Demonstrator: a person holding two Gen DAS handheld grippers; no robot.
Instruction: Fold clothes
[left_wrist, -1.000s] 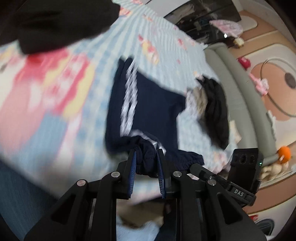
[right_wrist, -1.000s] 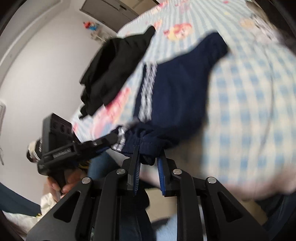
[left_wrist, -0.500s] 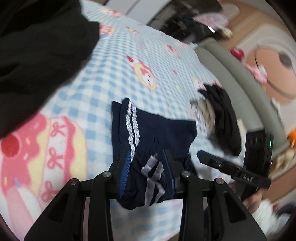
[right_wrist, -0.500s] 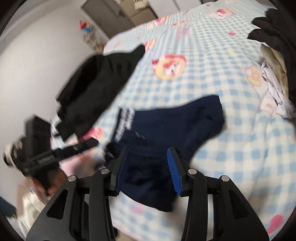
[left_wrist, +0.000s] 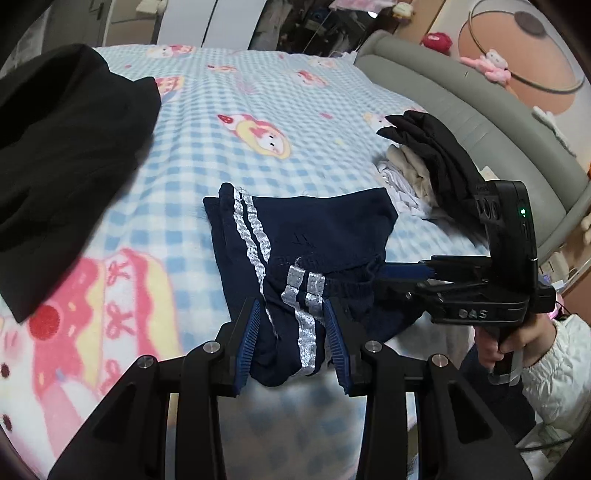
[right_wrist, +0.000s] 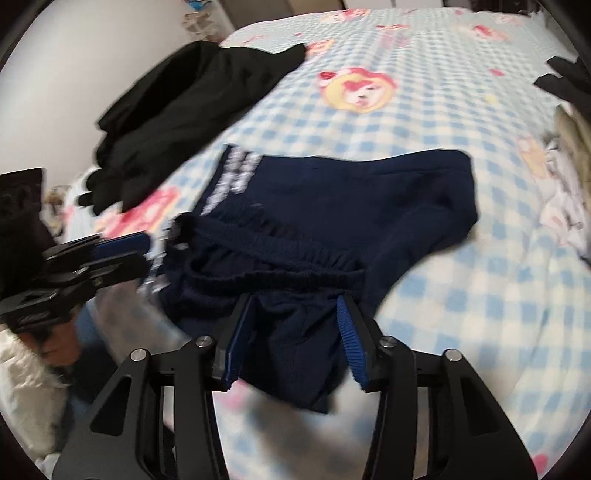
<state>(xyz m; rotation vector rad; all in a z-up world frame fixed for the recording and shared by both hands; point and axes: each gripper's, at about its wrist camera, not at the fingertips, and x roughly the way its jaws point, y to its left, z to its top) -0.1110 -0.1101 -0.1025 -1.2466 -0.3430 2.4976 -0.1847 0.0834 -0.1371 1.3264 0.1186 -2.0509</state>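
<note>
Navy shorts (left_wrist: 314, 236) with two silver side stripes lie folded over on the blue checked bedspread (left_wrist: 229, 155), waistband toward me. They also show in the right wrist view (right_wrist: 332, 206). My left gripper (left_wrist: 291, 332) is open, its jaws spread either side of the striped waistband end. My right gripper (right_wrist: 295, 325) is open, its jaws spread around the other waistband end. The right gripper also shows in the left wrist view (left_wrist: 413, 277), and the left gripper in the right wrist view (right_wrist: 122, 254).
A black garment (left_wrist: 62, 147) lies at the left of the bed, also in the right wrist view (right_wrist: 177, 107). A pile of black and pale clothes (left_wrist: 424, 162) sits at the right near the grey padded headboard (left_wrist: 480, 118). The bed's near edge is just below the grippers.
Both grippers carried the waistband forward over the shorts, lowered it onto the bed and opened. The shorts now lie folded over on the bedspread.
</note>
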